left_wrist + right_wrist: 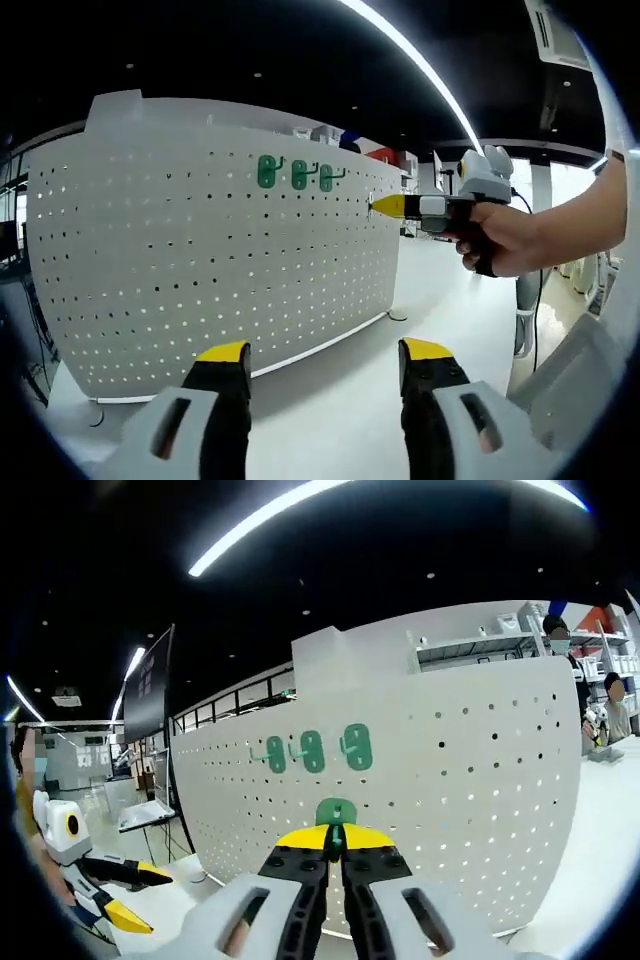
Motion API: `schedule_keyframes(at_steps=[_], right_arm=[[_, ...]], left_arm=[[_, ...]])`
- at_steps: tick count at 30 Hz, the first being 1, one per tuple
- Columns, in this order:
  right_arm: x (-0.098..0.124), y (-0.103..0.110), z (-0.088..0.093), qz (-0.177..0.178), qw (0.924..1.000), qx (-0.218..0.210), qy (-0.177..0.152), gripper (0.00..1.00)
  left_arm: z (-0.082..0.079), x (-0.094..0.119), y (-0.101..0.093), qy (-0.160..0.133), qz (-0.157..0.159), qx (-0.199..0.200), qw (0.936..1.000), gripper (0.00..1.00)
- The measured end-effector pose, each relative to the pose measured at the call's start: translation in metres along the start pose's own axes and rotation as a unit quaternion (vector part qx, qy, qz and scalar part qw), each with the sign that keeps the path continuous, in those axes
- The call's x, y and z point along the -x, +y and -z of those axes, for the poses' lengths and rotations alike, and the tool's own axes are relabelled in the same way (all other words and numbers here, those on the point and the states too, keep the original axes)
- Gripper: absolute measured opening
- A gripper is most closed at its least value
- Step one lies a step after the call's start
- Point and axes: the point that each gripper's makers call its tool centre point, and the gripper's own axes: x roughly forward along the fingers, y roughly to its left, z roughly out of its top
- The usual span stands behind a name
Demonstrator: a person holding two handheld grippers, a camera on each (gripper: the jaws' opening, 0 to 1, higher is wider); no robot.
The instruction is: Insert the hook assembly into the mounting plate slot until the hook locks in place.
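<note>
At the pegboard face, right gripper (336, 852) has its jaws pinched together on a green hook (336, 812), its backplate standing just above the yellow tips, close against the white pegboard (480, 780). From the left gripper view the same tool's tips sit right at the panel; can't tell if the pegs have entered the holes yet. Three green hooks (312, 750) already hang in a row higher up, so this looks like the fourth, not yet locked by my read. Left gripper (325, 365) hangs back, jaws apart, holding nothing. Board is a matte white perforated sheet with a regular hole grid; the hooks are glossy plastic with oval backplates.
</note>
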Motion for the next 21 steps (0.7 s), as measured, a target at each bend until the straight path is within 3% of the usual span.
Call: schedule_keyframes(at_steps=[21], right_arm=[[-0.031, -0.040, -0.043, 0.030, 0.9981, 0.037, -0.039, 0.01]], left_arm=[[-0.007, 0.013, 0.014, -0.008, -0.027, 0.002, 0.9996, 0.61]])
